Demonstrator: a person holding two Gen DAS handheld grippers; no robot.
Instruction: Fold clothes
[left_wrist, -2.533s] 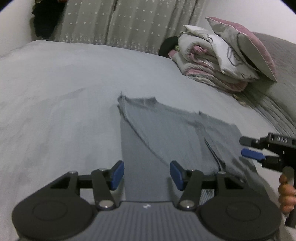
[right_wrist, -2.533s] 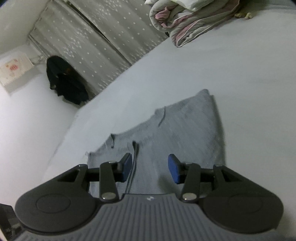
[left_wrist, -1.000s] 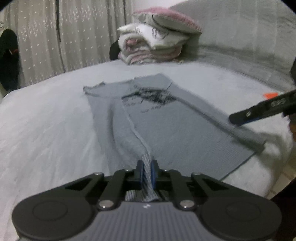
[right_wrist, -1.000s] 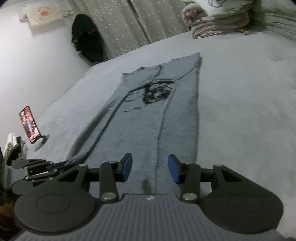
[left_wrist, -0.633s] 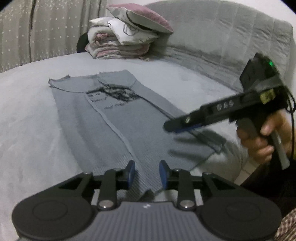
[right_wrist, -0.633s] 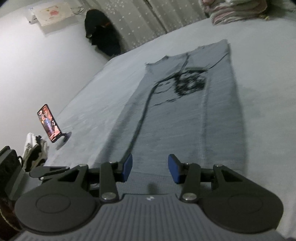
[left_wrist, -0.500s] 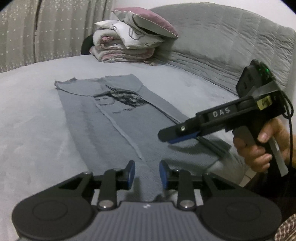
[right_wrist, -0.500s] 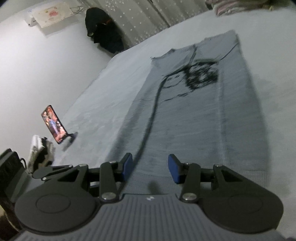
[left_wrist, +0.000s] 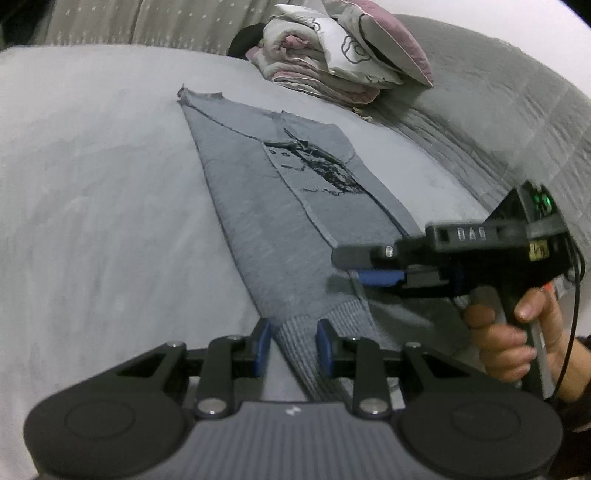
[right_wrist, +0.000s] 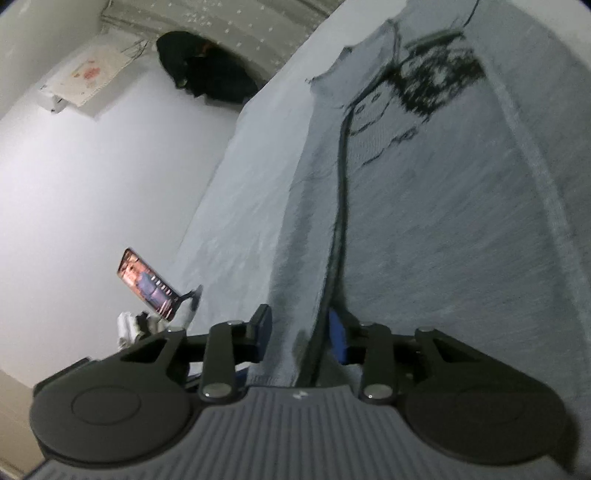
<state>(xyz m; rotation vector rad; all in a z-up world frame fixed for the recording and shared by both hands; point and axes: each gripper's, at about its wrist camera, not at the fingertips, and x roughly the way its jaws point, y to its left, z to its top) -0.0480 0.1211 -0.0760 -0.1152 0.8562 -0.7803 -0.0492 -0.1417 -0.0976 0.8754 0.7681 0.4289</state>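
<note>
The blue fingers (left_wrist: 263, 343) of the left gripper (left_wrist: 291, 345) are spread apart, and the ribbed hem of the grey sweater (left_wrist: 273, 221) is framed between them without being pinched. In the right wrist view the fingers (right_wrist: 262, 326) of the right gripper (right_wrist: 301, 330) are likewise released, set astride the near hem where a dark lengthwise crease runs up the garment. Nothing is gripped by either tool.

The sweater is laid lengthwise on the bed (left_wrist: 92, 184), its sides already turned in to a long narrow strip, printed panel uppermost, collar at the far end. The step in hand is judged to be the taking of the near hem for the crosswise fold.

Next, both pairs of fingers would need to be lowered onto the hem and clenched through every layer, then the hem raised evenly and carried towards the collar. A stack of folded bedding (left_wrist: 332, 70) lies well beyond the collar.
</note>
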